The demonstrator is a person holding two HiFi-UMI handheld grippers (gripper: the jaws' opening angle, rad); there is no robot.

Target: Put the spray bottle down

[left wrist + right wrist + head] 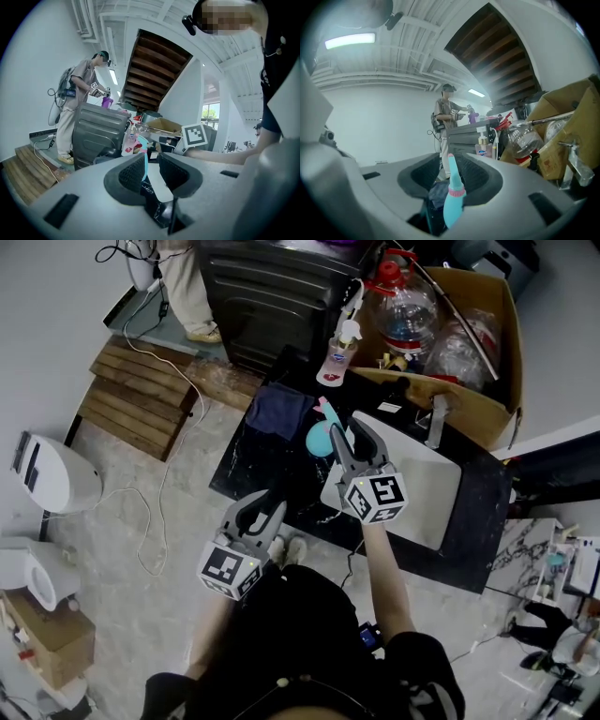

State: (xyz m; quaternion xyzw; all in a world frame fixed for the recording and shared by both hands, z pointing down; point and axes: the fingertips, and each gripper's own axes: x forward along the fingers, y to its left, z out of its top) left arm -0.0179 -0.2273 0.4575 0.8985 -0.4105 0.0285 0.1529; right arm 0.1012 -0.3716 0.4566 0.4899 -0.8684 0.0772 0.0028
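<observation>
The teal spray bottle (321, 437), with a pink ring at its neck, stands upright on the black marbled table (246, 474) beside a white board (422, 493). My right gripper (349, 432) is level around it. In the right gripper view the bottle's neck (453, 194) rises between the two pads with a gap on each side, so the jaws are open. The bottle's base is hidden there. My left gripper (262, 514) hangs off the table's near edge, open and holding nothing. In the left gripper view the bottle (143, 143) shows far off through the gap.
A dark blue cloth (281, 411) lies behind the bottle. A soap dispenser (339, 357), a big water jug (403, 310) and a cardboard box (487, 399) crowd the table's far end. A black cabinet (272, 296) stands beyond, a wooden pallet (136, 395) at left.
</observation>
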